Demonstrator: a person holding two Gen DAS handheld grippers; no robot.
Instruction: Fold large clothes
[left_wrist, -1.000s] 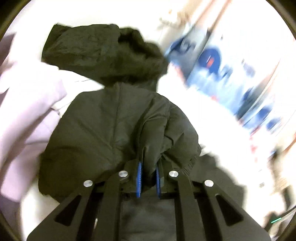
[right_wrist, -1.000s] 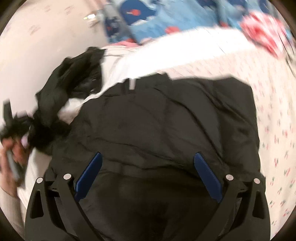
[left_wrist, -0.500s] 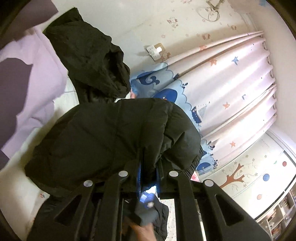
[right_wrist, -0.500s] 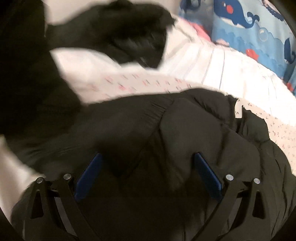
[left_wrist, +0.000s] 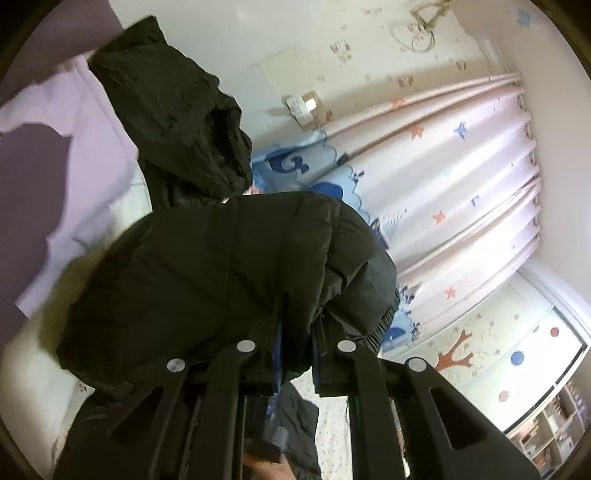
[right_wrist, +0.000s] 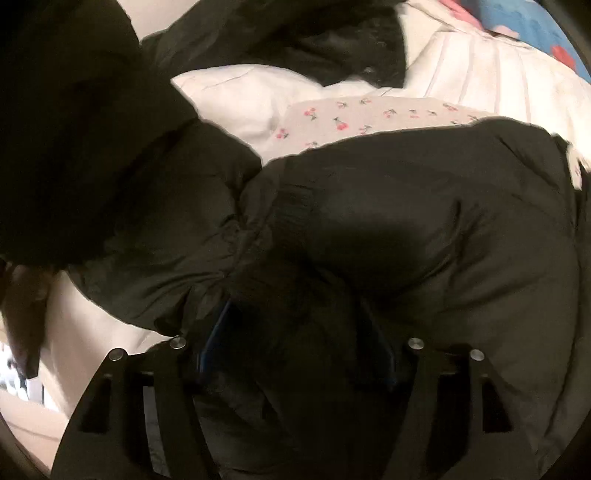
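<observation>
Left hand-held gripper (left_wrist: 295, 354): clenched on a fold of the black puffer jacket (left_wrist: 221, 273), lifted off the bed.
Right hand-held gripper (right_wrist: 295, 339): jaws partly apart around bunched jacket (right_wrist: 406, 221); grip unclear.
Edges: ribbed cuff (right_wrist: 291, 210) near cherry-print sheet (right_wrist: 369, 114).
Count: one jacket, hood (left_wrist: 177, 122) farthest.
Beyond: star curtain (left_wrist: 461, 184).

Black jacket (right_wrist: 406, 221), seemingly between claw (right_wrist: 295, 354) fingers
</observation>
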